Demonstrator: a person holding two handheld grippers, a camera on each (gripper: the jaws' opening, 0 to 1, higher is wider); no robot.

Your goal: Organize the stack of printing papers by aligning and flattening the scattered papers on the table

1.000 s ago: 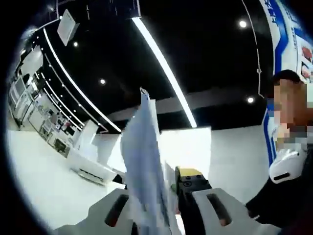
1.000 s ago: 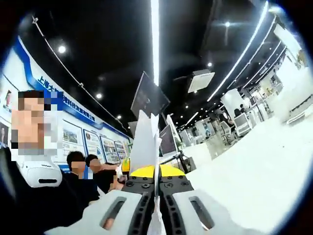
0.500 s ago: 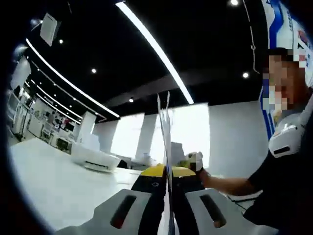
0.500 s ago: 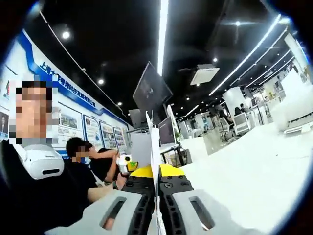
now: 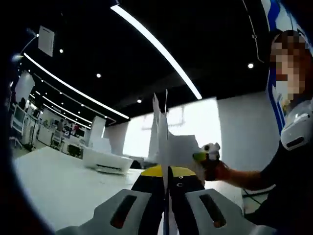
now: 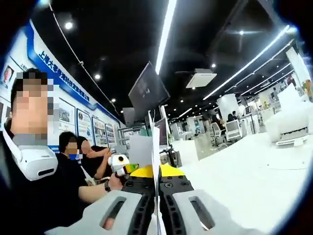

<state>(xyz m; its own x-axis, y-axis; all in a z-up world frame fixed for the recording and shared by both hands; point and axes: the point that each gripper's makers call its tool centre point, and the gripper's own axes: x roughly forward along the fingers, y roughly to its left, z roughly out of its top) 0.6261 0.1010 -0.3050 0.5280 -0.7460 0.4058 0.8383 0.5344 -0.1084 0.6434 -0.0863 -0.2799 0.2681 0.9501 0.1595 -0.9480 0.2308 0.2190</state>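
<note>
A: What is the left gripper (image 5: 167,182) doing?
B: Its jaws are pressing together on the stack of papers (image 5: 164,142), which is standing edge-on between them and rising upright in the middle of the left gripper view.

A: And the right gripper (image 6: 157,185)?
B: It is doing the same. Its jaws are clamping the papers (image 6: 155,147), seen as a thin white edge running up from between them.

A: So where are the papers sitting?
B: They are being held up off the white surface (image 5: 63,186) by both grippers, with the sheet tops fanning slightly apart at the far end.

A: Is anything else showing?
B: In the left gripper view, the right gripper (image 5: 208,152) is appearing just to the right of the papers, with the person's hand (image 5: 215,170) gripping it. In the right gripper view, the left gripper (image 6: 119,163) is coming in from the left, near the papers. A white machine (image 5: 105,161) is lying far off on the surface, and a dark monitor (image 6: 148,91) is hanging from the ceiling.
</note>
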